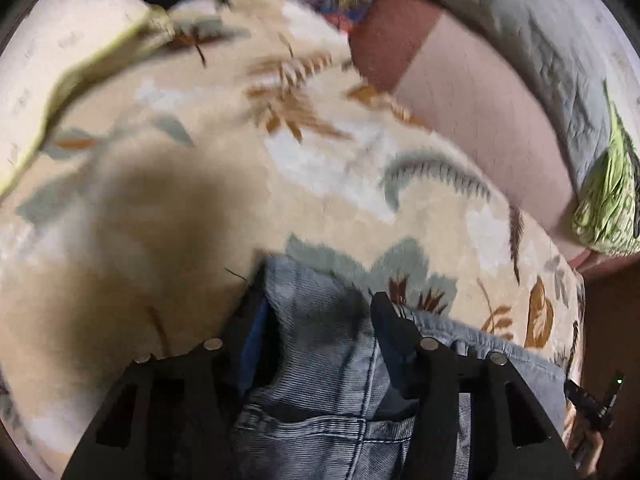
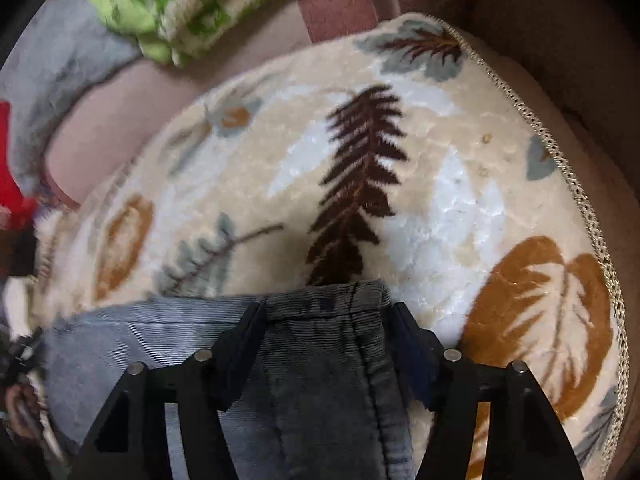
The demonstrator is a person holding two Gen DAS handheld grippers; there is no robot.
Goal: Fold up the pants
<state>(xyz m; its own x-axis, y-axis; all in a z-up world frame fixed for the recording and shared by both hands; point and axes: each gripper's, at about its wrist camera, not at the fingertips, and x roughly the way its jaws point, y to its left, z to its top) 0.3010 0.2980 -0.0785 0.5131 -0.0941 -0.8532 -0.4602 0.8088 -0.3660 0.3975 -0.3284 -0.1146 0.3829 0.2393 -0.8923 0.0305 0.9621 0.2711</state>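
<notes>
The pants are light blue-grey denim (image 1: 320, 344), lying on a cream blanket with a leaf print (image 1: 240, 152). In the left wrist view my left gripper (image 1: 316, 292) has its fingers on either side of a bunched corner of the denim, and the cloth fills the gap. In the right wrist view my right gripper (image 2: 328, 312) straddles a darker seamed edge of the pants (image 2: 328, 360), with cloth filling the gap between its fingers. The denim edge runs off to the left there (image 2: 140, 332). The view is motion-blurred.
The blanket (image 2: 440, 200) has a braided edge at the right (image 2: 576, 184). A pink-brown sofa surface (image 1: 472, 112) lies beyond it, with a grey quilt (image 1: 540, 52) and a green and white cloth (image 2: 192, 4). A red object (image 2: 8, 168) is at the left.
</notes>
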